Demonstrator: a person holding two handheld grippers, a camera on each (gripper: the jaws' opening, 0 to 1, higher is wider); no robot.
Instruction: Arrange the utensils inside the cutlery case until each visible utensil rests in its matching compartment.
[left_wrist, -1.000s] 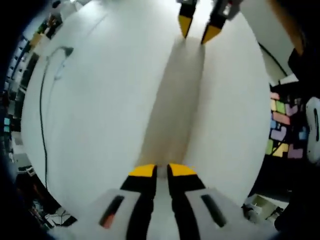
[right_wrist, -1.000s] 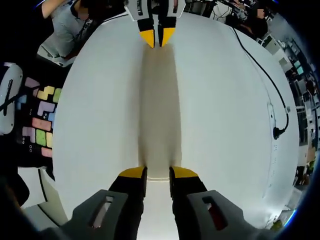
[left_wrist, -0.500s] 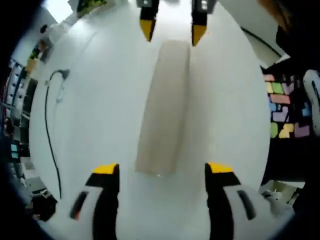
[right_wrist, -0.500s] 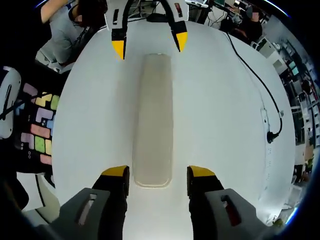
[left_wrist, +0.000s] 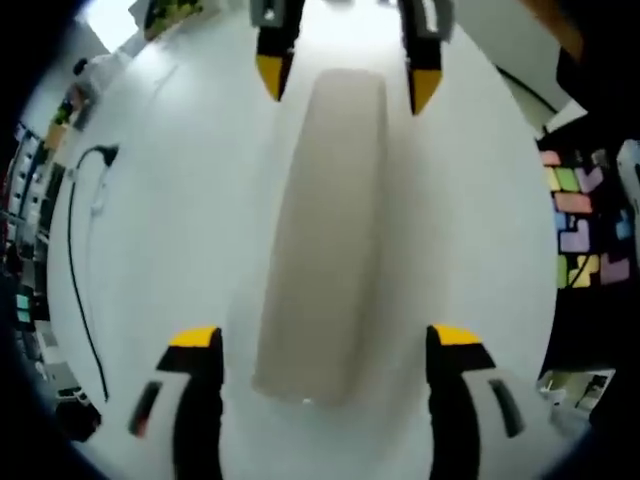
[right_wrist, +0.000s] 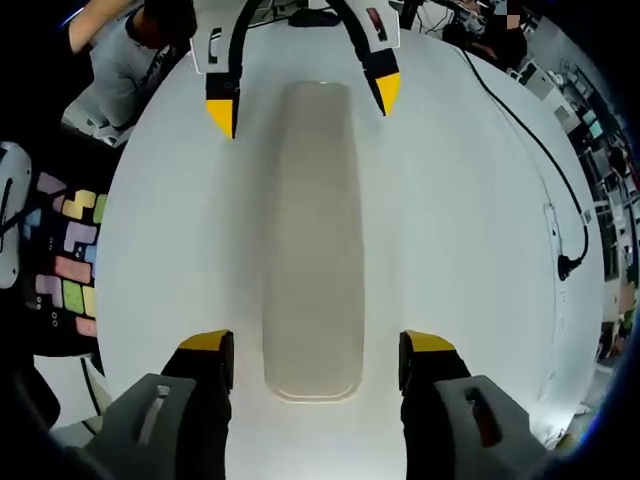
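**Both grippers let go of the case, jaws spread wide**

In the left gripper view, the left gripper (left_wrist: 323, 340) was seen with its jaws far apart, one on each side of the near end of the cutlery case (left_wrist: 325, 220), with nothing clamped. One second before, these jaws had been almost together on that end; half a second before they were already parted, and since then they were opened slightly more. The case was left lying lengthwise on the white table (left_wrist: 170, 200), shut, a long beige lid with rounded ends. No utensils were seen; whether any were inside could not be told. At its far end the right gripper (left_wrist: 343, 82) was seen, jaws likewise spread, tips just beside the case's corners.

In the right gripper view the same was shown from the other end: right gripper (right_wrist: 319, 345) apart and straddling the case (right_wrist: 315, 240), the left gripper (right_wrist: 304, 100) at the far end, also apart. A black cable (right_wrist: 545, 160) was lying well apart on the table (right_wrist: 450, 230).

It was judged that the case had been set down and released, so placement was done. Opening the lid was judged as the likely next step, with sorting not yet begun.
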